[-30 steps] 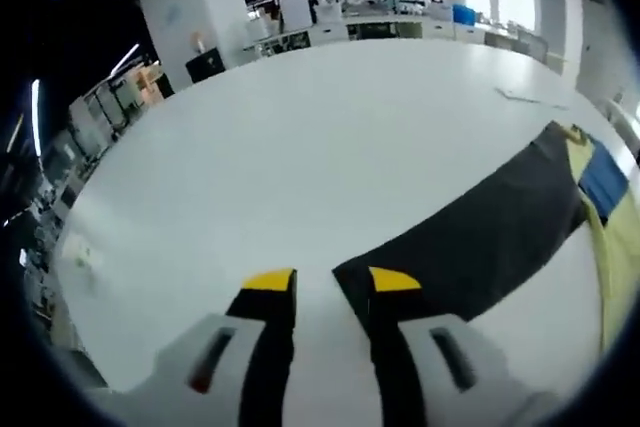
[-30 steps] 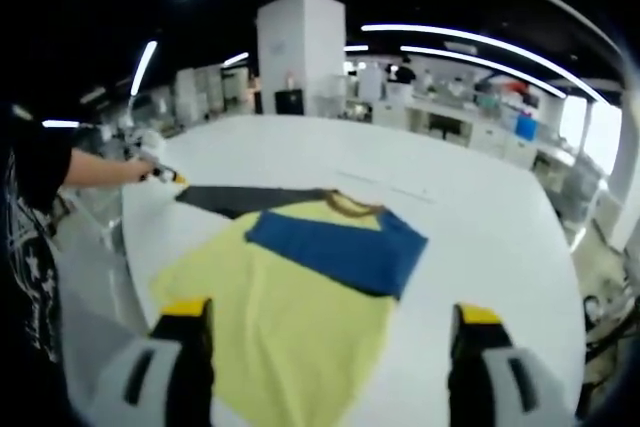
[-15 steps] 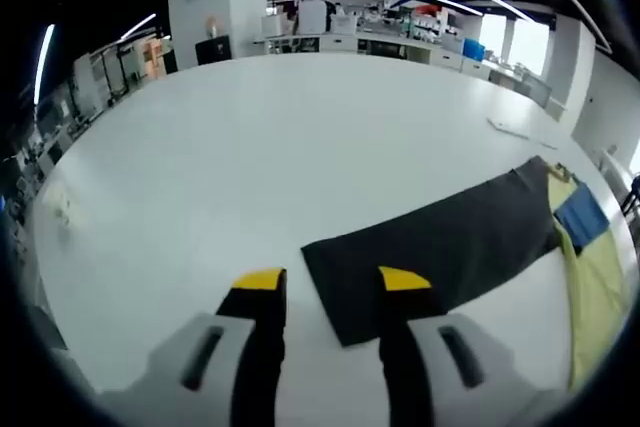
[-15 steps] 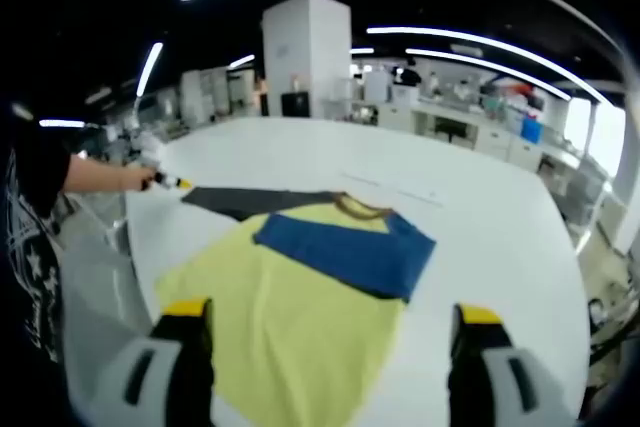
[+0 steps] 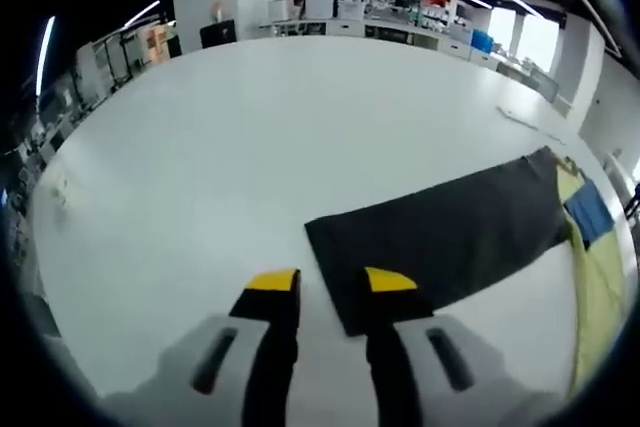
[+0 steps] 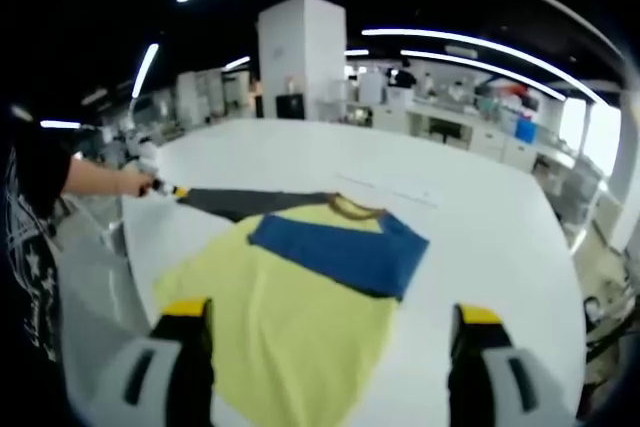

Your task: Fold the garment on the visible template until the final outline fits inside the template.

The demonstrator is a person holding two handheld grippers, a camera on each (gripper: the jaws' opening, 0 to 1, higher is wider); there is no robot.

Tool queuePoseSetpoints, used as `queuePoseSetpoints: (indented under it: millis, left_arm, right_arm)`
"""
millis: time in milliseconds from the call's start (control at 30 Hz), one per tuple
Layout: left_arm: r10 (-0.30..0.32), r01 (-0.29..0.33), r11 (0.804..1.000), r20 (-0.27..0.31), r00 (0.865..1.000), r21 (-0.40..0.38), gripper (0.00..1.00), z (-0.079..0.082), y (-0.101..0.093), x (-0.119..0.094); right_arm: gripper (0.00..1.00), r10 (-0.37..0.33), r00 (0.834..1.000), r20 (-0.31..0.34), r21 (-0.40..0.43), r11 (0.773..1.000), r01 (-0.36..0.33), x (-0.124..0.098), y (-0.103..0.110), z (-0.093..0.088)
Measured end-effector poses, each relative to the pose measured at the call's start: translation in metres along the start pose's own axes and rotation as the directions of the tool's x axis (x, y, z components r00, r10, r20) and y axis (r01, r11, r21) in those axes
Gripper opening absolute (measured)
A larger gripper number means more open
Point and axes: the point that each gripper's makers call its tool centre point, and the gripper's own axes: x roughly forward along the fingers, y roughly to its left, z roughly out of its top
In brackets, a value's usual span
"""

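The left claw (image 5: 325, 282) has neared the one, possibly black, template (image 5: 440, 237).

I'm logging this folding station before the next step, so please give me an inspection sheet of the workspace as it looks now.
Surface: large white table, flat and mostly bare.
Job's things: yellow garment with a blue panel lies spread flat; dark template lies flat, its far end under the garment.
Clutter: thin pale strip far across the table; what it is cannot be told.
Grippers: left gripper open, one jaw over the template's near corner; right gripper wide open above the garment's near edge, holding nothing.
Cables: nothing seen.
Surroundings: white pillar, benches, ceiling light strips.
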Motion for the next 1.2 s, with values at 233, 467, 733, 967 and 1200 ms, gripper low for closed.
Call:
queuePoseSetpoints:
  millis: [233,467,733,967,1200]
  left_arm:
    - [0.002,-0.002,0.999,-0.006,1.000,-0.047,0.16,-0.002,-0.009,-0.002]
    - [0.012,-0.014,0.997,-0.032,0.999,-0.070,0.10,-0.003,-0.007,-0.001]
    - [-0.012,0.007,0.996,-0.049,0.999,-0.094,0.02,0.000,-0.012,0.003]
    - [-0.024,0.019,0.994,-0.049,0.999,-0.111,0.01,0.002,-0.012,0.005]
    - [-0.034,0.030,0.991,-0.030,0.999,-0.133,0.01,0.007,-0.010,0.001]
  right_arm:
    - [0.99,-0.005,1.000,-0.014,-0.004,1.000,0.005,0.000,0.001,-0.005]
    - [0.99,-0.011,1.000,-0.010,0.003,1.000,0.011,-0.002,0.002,-0.006]
    - [0.99,-0.007,1.000,-0.011,0.009,1.000,0.007,-0.002,0.004,-0.008]
    - [0.99,-0.004,1.000,-0.008,0.003,1.000,0.004,-0.004,0.006,-0.008]
    - [0.99,-0.005,1.000,-0.003,0.000,1.000,0.005,-0.007,0.007,-0.008]
